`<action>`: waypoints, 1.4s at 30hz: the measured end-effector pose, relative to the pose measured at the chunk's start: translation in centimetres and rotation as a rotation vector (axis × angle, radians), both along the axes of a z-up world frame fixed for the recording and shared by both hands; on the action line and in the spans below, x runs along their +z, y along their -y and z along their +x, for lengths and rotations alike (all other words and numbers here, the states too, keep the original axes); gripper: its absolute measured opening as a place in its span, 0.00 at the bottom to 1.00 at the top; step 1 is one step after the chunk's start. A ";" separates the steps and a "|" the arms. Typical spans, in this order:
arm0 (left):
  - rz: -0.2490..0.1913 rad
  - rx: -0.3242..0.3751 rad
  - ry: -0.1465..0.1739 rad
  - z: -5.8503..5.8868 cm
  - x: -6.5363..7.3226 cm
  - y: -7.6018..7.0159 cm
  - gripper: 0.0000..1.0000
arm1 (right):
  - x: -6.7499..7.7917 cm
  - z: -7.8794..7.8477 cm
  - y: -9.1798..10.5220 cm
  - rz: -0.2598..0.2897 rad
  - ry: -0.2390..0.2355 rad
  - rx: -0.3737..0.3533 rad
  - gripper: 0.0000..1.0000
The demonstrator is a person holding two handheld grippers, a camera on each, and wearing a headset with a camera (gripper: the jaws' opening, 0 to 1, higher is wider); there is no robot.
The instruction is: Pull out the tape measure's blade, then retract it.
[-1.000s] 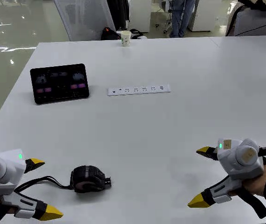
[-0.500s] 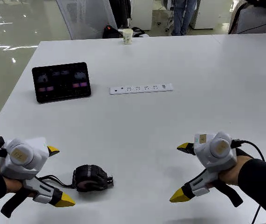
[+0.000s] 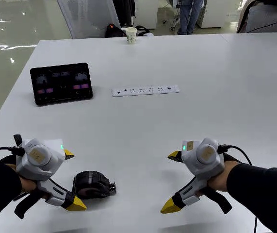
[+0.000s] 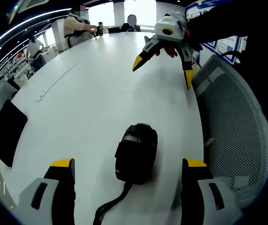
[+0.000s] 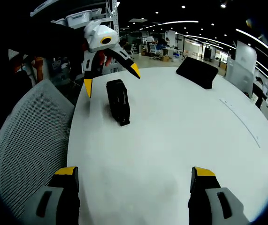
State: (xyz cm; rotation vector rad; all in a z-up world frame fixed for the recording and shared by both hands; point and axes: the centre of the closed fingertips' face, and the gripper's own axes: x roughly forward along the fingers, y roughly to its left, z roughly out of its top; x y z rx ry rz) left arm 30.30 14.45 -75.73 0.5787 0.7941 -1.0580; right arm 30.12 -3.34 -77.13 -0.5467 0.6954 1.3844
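1. Black rubber-cased tape measure point(image 3: 93, 185) lies on white table point(image 3: 143, 131), just ahead of left gripper point(image 3: 73, 179), jaws wide, empty.
2. Right gripper point(image 3: 170, 182) gapes empty, well apart.
3. Best: clamp case squarely, then pinch blade tip.

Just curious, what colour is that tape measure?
Black; the tape measure shows best in the left gripper view.

Big white table point(image 3: 187, 63) in an open, office-type hall. Glossy pale floor point(image 3: 12, 34) off to the left, full of light glare. Grey mesh chair point(image 4: 232, 122) right at the table edge. Long strip lights point(image 5: 171, 22) overhead, bright window point(image 4: 138, 5) way at the back.
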 end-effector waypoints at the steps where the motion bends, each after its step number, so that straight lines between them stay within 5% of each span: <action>1: 0.006 -0.006 -0.002 0.1 -0.1 0.1 0.90 | 0.0 0.0 -0.4 0.000 0.000 0.009 0.99; 8: -0.030 0.004 -0.032 0.5 0.2 1.7 0.84 | 0.0 -0.1 -2.8 0.005 -0.001 0.053 0.99; 18: 0.036 -0.100 -0.032 0.3 -1.1 3.3 0.70 | -0.1 0.1 -5.5 0.008 -0.006 0.075 0.99; 20: 0.043 -0.109 -0.027 0.2 -1.2 3.8 0.67 | 0.0 0.0 -5.9 0.008 -0.002 0.086 0.91; 22: 0.071 -0.132 -0.015 0.2 -1.6 3.7 0.59 | 0.0 0.1 -6.3 0.000 0.023 0.105 0.81; 26: 0.089 -0.160 -0.026 -0.2 -1.7 3.7 0.42 | 0.0 0.1 -7.0 0.001 0.018 0.116 0.82; 27: 0.113 -0.164 -0.001 0.1 -1.7 3.5 0.40 | 0.0 0.1 -7.3 0.001 0.023 0.119 0.79; 29: 0.151 -0.156 0.001 0.2 -2.0 3.0 0.35 | 0.1 0.1 -7.6 0.002 0.024 0.130 0.77; 30: 0.156 -0.182 0.045 0.6 -1.8 3.0 0.33 | 0.0 0.1 -7.7 0.002 0.023 0.131 0.76; 33: 0.146 -0.159 0.015 0.3 -1.9 3.1 0.32 | -0.2 0.4 -8.1 -0.005 0.041 0.140 0.70; 42: 0.164 -0.126 0.006 0.3 -2.2 3.0 0.32 | -1.6 0.6 -9.5 -0.019 0.046 0.145 0.60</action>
